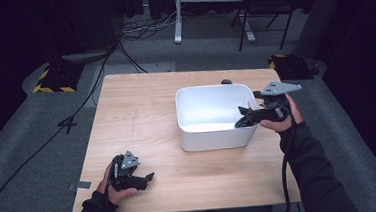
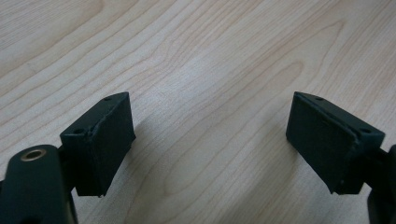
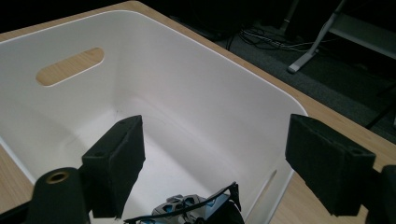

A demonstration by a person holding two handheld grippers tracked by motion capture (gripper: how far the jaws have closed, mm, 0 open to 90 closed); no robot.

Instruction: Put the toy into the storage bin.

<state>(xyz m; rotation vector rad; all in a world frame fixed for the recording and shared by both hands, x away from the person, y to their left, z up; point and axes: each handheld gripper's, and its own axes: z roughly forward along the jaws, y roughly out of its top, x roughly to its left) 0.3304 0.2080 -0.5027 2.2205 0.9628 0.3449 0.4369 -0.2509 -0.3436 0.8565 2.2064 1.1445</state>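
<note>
A white tub stands on the wooden bench, a little toward 3 o'clock from the middle. It has a slot handle in its wall. At the bottom of the right gripper view a small dark object with blue and grey parts lies inside the tub; what it is I cannot tell.

The right tongs are at the tub's 3 o'clock rim, reaching over it and pointing inside. Their jaws are wide apart and hold nothing. The right hand holds them from outside the tub.

The left tongs are at about 7 o'clock on the bench, near the front edge, well apart from the tub. Their jaws are also apart, with bare wood between them. The left hand grips them low over the bench.

On the floor beyond the bench lie black cables.
</note>
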